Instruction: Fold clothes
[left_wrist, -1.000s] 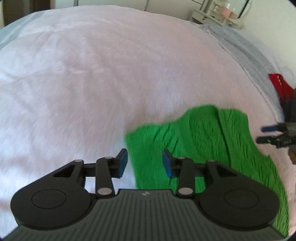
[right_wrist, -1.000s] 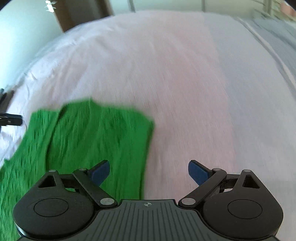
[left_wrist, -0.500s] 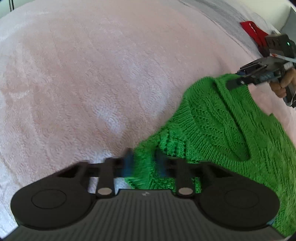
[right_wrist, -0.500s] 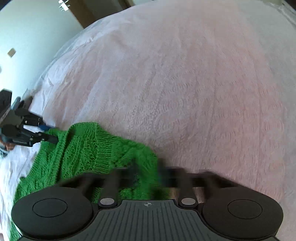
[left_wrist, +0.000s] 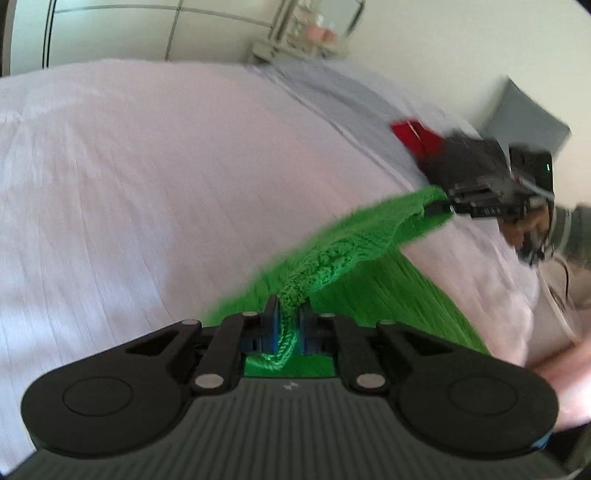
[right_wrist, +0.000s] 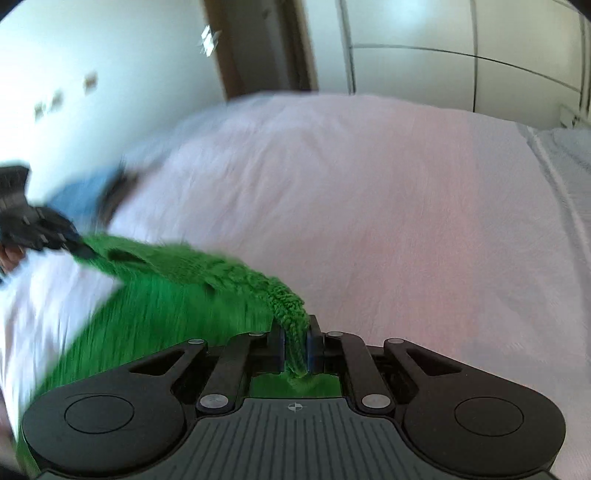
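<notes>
A green knit sweater (left_wrist: 354, 243) is stretched between both grippers above the pale pink bedspread (left_wrist: 147, 177). My left gripper (left_wrist: 287, 317) is shut on one corner of its top edge. My right gripper (right_wrist: 295, 339) is shut on the other corner; it also shows in the left wrist view (left_wrist: 439, 208) at the right, clamping the sweater's far end. The sweater (right_wrist: 177, 273) hangs down from the held edge, its lower part blurred. The left gripper shows in the right wrist view (right_wrist: 79, 249) at the far left.
A red garment (left_wrist: 413, 136) lies near the bed's right side by a grey striped cover (left_wrist: 343, 92). A grey pillow (left_wrist: 524, 118) stands at the wall. A blue cloth (right_wrist: 81, 195) lies at the bed's left edge. Wardrobe doors (right_wrist: 461, 55) stand behind.
Both grippers closed on the sweater's top corners and lifted it off the bed. The sweater, flat a second ago, now hangs stretched between them.
</notes>
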